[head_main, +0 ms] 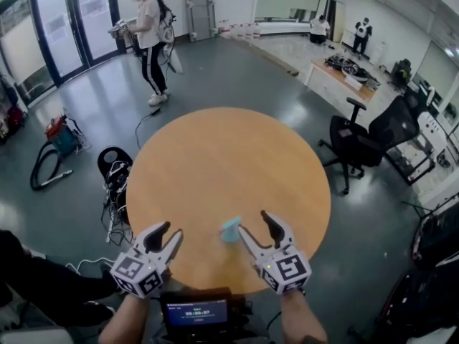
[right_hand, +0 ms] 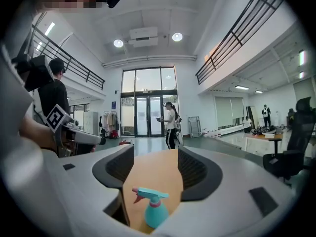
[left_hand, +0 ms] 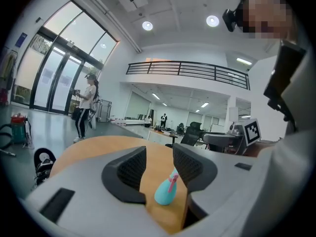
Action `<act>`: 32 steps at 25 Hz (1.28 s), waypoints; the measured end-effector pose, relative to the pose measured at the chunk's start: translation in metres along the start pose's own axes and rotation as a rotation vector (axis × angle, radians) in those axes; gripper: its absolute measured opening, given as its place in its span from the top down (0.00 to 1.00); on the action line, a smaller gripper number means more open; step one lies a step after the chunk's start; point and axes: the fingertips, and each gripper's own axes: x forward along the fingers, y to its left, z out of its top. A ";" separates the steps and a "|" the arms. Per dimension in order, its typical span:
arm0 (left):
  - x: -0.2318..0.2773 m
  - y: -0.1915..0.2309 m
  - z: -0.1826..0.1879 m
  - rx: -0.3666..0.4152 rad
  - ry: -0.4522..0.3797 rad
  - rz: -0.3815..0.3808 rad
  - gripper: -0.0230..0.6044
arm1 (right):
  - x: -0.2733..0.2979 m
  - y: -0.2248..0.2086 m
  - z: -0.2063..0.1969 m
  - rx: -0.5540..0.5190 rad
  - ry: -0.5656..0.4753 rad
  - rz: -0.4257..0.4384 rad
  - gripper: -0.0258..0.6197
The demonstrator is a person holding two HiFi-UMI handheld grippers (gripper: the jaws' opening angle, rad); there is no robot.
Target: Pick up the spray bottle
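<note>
fingers (left_hand: 129, 171) of the left gripper (left_hand: 159, 156) stand apart, released, with nothing pressed between the dark ribbed pads. fingers (right_hand: 196, 172) of the right gripper (right_hand: 155, 154) are spread the same way and grasp nothing. in each gripper view the spray bottle (right_hand: 155, 210) shows low in the gap between that gripper's fingers, and neither pad touches it.

the spray bottle (head_main: 230, 229) is teal with a pink collar under its trigger head. it stands upright on the round wooden bench (head_main: 215, 156), towards the bench's near edge. from the head view, the right gripper (head_main: 252, 221) is just beside the spray bottle, its nearer fingertip close to the bottle's right side. the left gripper (head_main: 172, 229) is further off to the bottle's left. both point away from the person across the bench.

nearer the person than the spray bottle, past the bench edge, a small dark screen (head_main: 196, 312) shows at the bottom of the head view. the bench stands on a glossy grey floor (head_main: 93, 120). left of the bottle, on the floor beside the bench, is a tangle of cables (head_main: 115, 185); further left sits a vacuum cleaner (head_main: 59, 138) with its hose. right of the bottle, beyond the bench, is a black office chair (head_main: 366, 138). far beyond it a person (head_main: 149, 38) in a white top stands near tall glass doors (head_main: 64, 20). a railed balcony (left_hand: 187, 73) runs along the white walls.
</note>
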 end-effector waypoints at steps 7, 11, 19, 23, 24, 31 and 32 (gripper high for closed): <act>0.012 0.013 -0.041 -0.030 0.068 0.024 0.63 | 0.008 -0.004 -0.048 0.046 0.080 0.040 0.46; 0.019 0.016 -0.061 -0.052 0.083 0.031 0.63 | 0.012 -0.004 -0.076 0.059 0.130 0.057 0.42; 0.040 0.028 -0.117 -0.106 0.179 0.027 0.59 | 0.033 0.003 -0.136 0.074 0.243 0.112 0.34; 0.045 0.040 -0.142 -0.143 0.207 0.059 0.59 | 0.045 0.003 -0.170 0.083 0.294 0.113 0.31; 0.046 0.043 -0.148 -0.149 0.216 0.065 0.58 | 0.047 0.003 -0.178 0.085 0.302 0.115 0.31; 0.057 0.050 -0.179 -0.157 0.255 0.078 0.59 | 0.061 0.000 -0.212 0.087 0.322 0.102 0.27; 0.060 0.051 -0.183 -0.159 0.259 0.078 0.59 | 0.064 0.000 -0.214 0.084 0.317 0.102 0.26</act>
